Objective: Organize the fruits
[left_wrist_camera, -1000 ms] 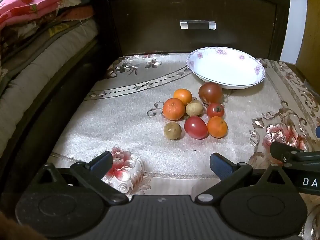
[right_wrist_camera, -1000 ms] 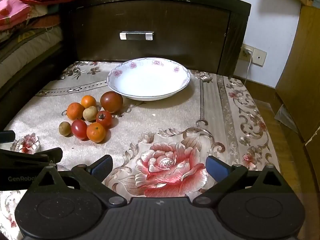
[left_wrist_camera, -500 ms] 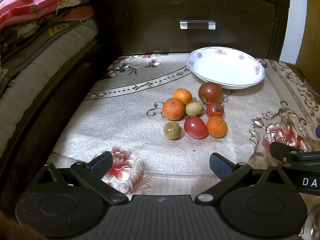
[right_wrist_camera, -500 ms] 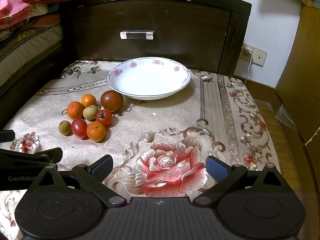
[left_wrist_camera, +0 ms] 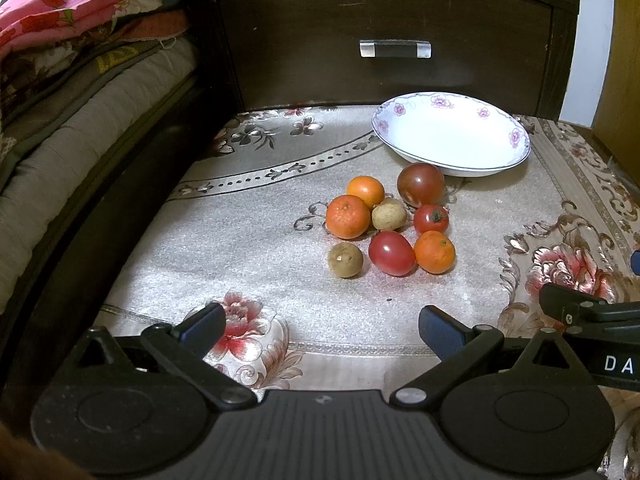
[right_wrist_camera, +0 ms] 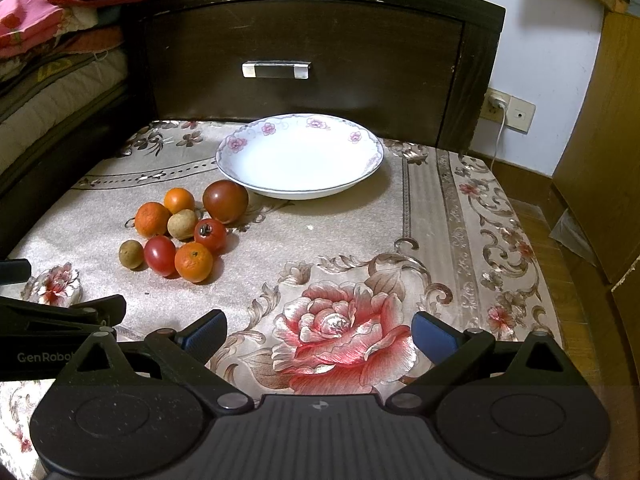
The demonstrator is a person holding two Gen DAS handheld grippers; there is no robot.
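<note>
A cluster of fruit lies on the floral cloth: three oranges (left_wrist_camera: 434,251), a large dark tomato (left_wrist_camera: 421,184), two small red tomatoes (left_wrist_camera: 391,253) and two brown longans (left_wrist_camera: 345,259). The cluster also shows in the right wrist view (right_wrist_camera: 193,261). An empty white floral bowl (left_wrist_camera: 516,138) (right_wrist_camera: 236,148) stands just behind it. My left gripper (left_wrist_camera: 320,326) is open and empty, a short way in front of the fruit. My right gripper (right_wrist_camera: 318,330) is open and empty over the big rose pattern, to the right of the fruit.
A dark wooden drawer front with a handle (left_wrist_camera: 395,48) rises behind the table. Stacked bedding (left_wrist_camera: 60,64) lies to the left. A wall socket (right_wrist_camera: 508,106) and a wooden cabinet (right_wrist_camera: 600,128) stand to the right. The table's right edge (right_wrist_camera: 548,280) drops to the floor.
</note>
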